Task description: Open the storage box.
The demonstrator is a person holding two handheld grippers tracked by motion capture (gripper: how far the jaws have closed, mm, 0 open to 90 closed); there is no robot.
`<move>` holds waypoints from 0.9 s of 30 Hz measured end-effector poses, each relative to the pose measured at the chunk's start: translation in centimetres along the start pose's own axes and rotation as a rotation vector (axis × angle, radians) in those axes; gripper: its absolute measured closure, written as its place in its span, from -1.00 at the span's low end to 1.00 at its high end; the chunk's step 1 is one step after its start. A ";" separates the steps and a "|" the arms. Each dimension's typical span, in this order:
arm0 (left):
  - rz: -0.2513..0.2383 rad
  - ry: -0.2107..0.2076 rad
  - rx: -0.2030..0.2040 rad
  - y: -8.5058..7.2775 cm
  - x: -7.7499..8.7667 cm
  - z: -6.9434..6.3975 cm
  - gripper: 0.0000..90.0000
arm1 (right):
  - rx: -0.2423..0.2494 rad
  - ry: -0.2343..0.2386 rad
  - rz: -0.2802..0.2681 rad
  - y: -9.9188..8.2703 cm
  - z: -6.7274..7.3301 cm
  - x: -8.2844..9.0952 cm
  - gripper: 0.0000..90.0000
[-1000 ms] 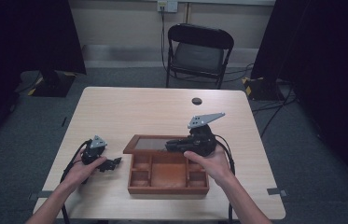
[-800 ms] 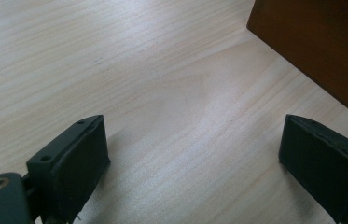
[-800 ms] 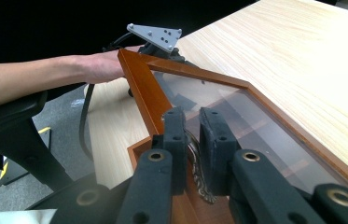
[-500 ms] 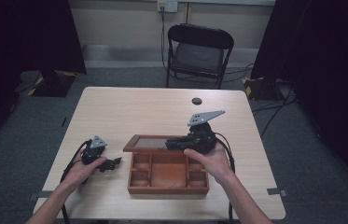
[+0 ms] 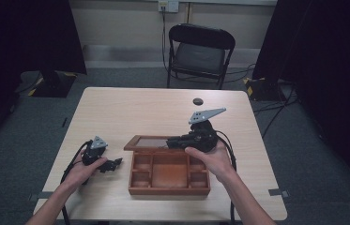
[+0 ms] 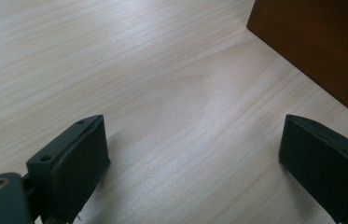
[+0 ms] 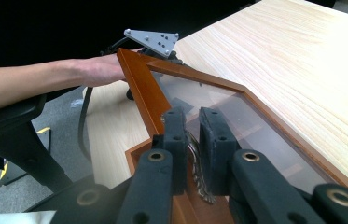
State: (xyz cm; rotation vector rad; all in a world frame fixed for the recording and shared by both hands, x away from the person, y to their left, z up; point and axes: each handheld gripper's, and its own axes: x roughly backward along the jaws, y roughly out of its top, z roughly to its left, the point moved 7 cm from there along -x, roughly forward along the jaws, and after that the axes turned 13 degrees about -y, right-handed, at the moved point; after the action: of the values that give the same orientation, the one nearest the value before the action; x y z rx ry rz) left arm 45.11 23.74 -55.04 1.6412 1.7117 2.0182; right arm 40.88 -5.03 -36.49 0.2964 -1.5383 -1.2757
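A brown wooden box (image 5: 169, 187) with several compartments stands at the front middle of the table. Its glass-paned lid (image 5: 147, 141) is lifted partway. My right gripper (image 5: 171, 141) reaches in from the right and is shut on a small ornate metal clasp (image 7: 199, 179) at the lid's front rim (image 7: 143, 91); the glass (image 7: 227, 116) slopes away beyond the pads. My left gripper (image 5: 114, 164) lies on the table left of the box, jaws open, nothing between its pads (image 6: 76, 156). The box's side wall (image 6: 321, 42) is just ahead of it.
A small black round object (image 5: 197, 101) lies near the table's far edge. A black folding chair (image 5: 201, 47) stands behind the table. Cables trail from both grippers off the front edge. Bare tabletop (image 5: 130, 112) stretches behind and left of the box.
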 end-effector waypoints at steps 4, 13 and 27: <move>0.000 0.000 0.000 0.0 0.0 0.0 -0.84 | -0.004 0.000 0.002 0.1 -0.1 0.0 0.83; 0.000 0.000 0.000 0.0 0.0 0.0 -0.84 | -0.011 0.005 0.010 0.5 -0.3 0.0 0.83; 0.000 0.000 0.000 0.0 0.0 0.0 -0.84 | -0.017 0.016 0.015 1.0 -0.7 0.0 0.83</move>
State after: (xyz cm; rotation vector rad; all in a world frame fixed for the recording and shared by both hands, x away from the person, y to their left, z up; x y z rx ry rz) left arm 45.11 23.74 -55.04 1.6414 1.7111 2.0185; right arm 41.87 -5.08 -35.79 0.2829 -1.5129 -1.2715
